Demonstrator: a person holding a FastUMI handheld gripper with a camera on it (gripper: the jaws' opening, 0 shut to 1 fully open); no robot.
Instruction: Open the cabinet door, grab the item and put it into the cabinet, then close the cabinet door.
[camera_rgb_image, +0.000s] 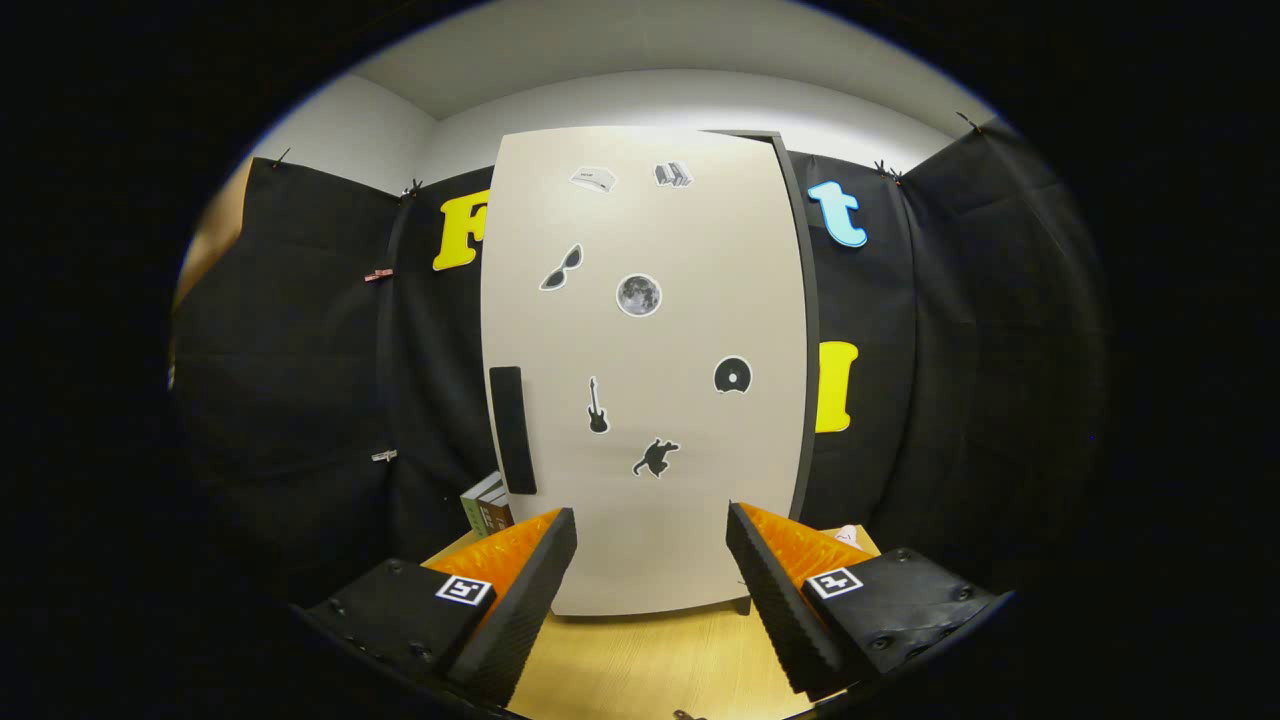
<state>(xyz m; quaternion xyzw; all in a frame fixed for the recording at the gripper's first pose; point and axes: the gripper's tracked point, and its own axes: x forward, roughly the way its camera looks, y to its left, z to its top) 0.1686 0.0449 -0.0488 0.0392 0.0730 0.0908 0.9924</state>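
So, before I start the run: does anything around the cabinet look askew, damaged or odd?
Nothing stands out. The cabinet door sits shut and straight, its handle intact on the left edge. The tool is open, holding nothing, just ahead of the door.

Your gripper (650, 530) is level and points straight ahead. Its two fingers (540, 580) are spread wide apart, with a broad gap between the tips. Nothing is held between them, and neither finger touches anything.
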